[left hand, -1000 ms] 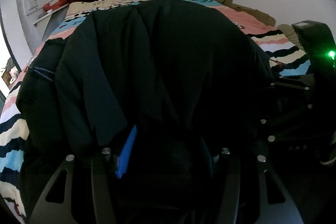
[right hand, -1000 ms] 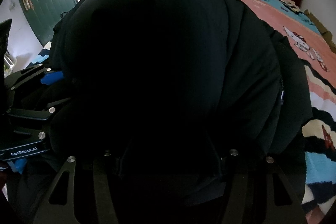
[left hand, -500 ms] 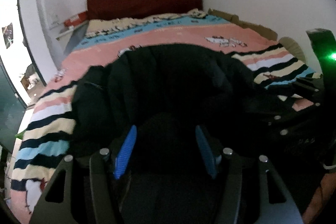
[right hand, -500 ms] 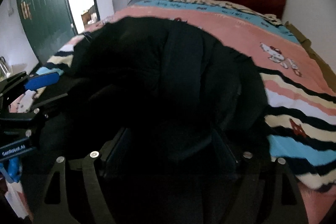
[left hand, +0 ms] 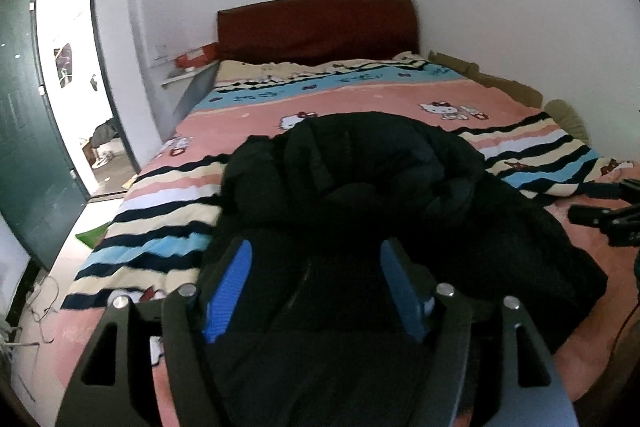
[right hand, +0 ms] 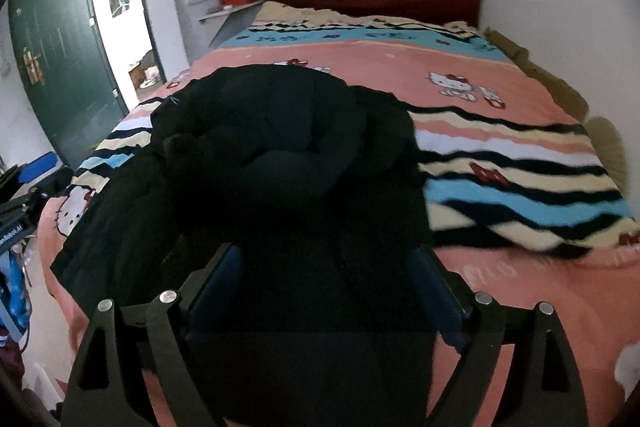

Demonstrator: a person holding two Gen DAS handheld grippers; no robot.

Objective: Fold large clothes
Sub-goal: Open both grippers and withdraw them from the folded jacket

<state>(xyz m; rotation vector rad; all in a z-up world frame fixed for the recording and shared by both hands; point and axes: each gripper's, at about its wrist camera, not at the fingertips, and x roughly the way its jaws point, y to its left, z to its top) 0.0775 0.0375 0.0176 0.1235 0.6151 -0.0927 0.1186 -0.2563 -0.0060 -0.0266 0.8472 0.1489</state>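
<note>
A large black padded jacket (left hand: 372, 183) lies bunched on the bed, its far part heaped in a thick roll; it also shows in the right wrist view (right hand: 280, 147). My left gripper (left hand: 316, 267) is open, its blue pads (left hand: 230, 287) spread over the jacket's near edge with nothing clamped. My right gripper (right hand: 326, 271) is open too, its jaws wide apart above the jacket's near hem. The right gripper's body shows at the right edge of the left wrist view (left hand: 612, 219). The left gripper shows at the left edge of the right wrist view (right hand: 24, 195).
The bed has a pink, blue and striped cartoon-cat blanket (left hand: 400, 95) and a dark red headboard (left hand: 316, 27). A green door (right hand: 60, 47) stands open at the left beside a bright doorway. A small shelf with a red box (left hand: 196, 59) is by the headboard. White walls close the right side.
Both grippers have opened and let the jacket go, then pulled back toward the foot of the bed. The jacket, held up close before, now lies heaped on the blanket.
</note>
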